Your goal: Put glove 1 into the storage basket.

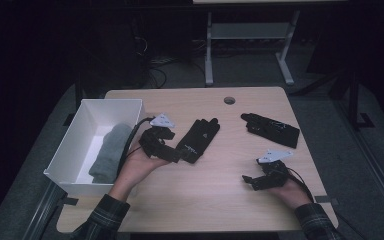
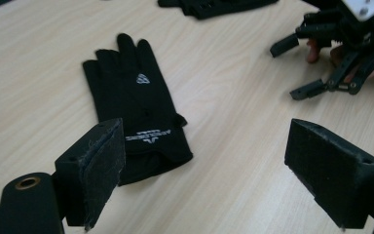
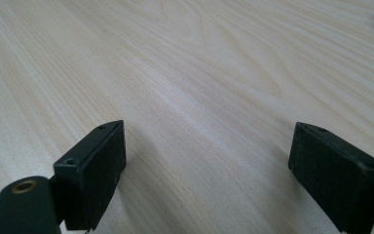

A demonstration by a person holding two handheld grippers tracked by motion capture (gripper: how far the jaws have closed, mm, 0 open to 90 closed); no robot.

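A black glove (image 1: 199, 139) with a small white logo lies flat in the middle of the wooden table (image 1: 205, 200), fingers pointing away. My left gripper (image 1: 176, 153) is open at the glove's cuff end. In the left gripper view the glove (image 2: 136, 112) lies ahead, its cuff beside the left jaw of that gripper (image 2: 204, 165), nothing between the jaws. A second black glove (image 1: 270, 130) lies at the far right. My right gripper (image 1: 250, 181) stands open above bare table (image 3: 199, 73), away from both gloves; the left gripper view also catches it (image 2: 294, 68).
A white open box (image 1: 130, 107) stands at the table's left edge with a grey fabric item (image 1: 109, 152) inside. A round cable hole (image 1: 229, 100) sits near the far edge. Beyond the table stand a desk frame (image 1: 208, 50) and cables on the floor.
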